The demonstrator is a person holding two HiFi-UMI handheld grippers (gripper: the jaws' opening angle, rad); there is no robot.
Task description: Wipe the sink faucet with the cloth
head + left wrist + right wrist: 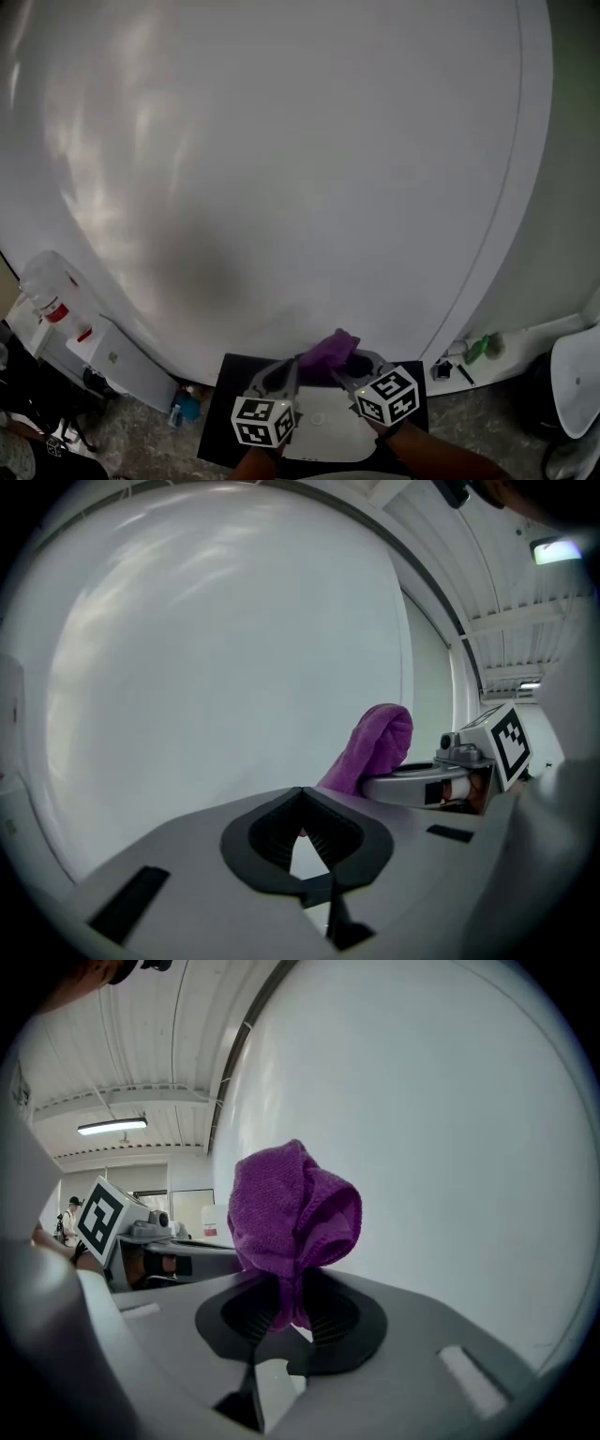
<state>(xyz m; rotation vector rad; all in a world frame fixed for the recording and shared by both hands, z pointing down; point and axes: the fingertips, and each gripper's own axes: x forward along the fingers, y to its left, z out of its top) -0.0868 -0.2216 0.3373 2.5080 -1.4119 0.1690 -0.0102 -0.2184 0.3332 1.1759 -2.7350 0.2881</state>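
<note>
A bunched purple cloth (330, 349) is pinched in my right gripper (343, 364), which is shut on it; in the right gripper view the cloth (292, 1211) bulges up out of the closed right gripper (286, 1305). My left gripper (287, 371) sits just left of it with its jaws shut and nothing between them; its own view shows the left gripper (300, 799) closed and the cloth (377, 742) beside it. Both point at a plain white wall (281, 159). No faucet shows in any view.
A white basin-like shape (323, 433) on a black top (225, 412) lies below the grippers. At left stand a clear bottle with a red label (45, 291) and a white box (114, 358). A green item (476, 349) and a white rounded object (577, 380) are at right.
</note>
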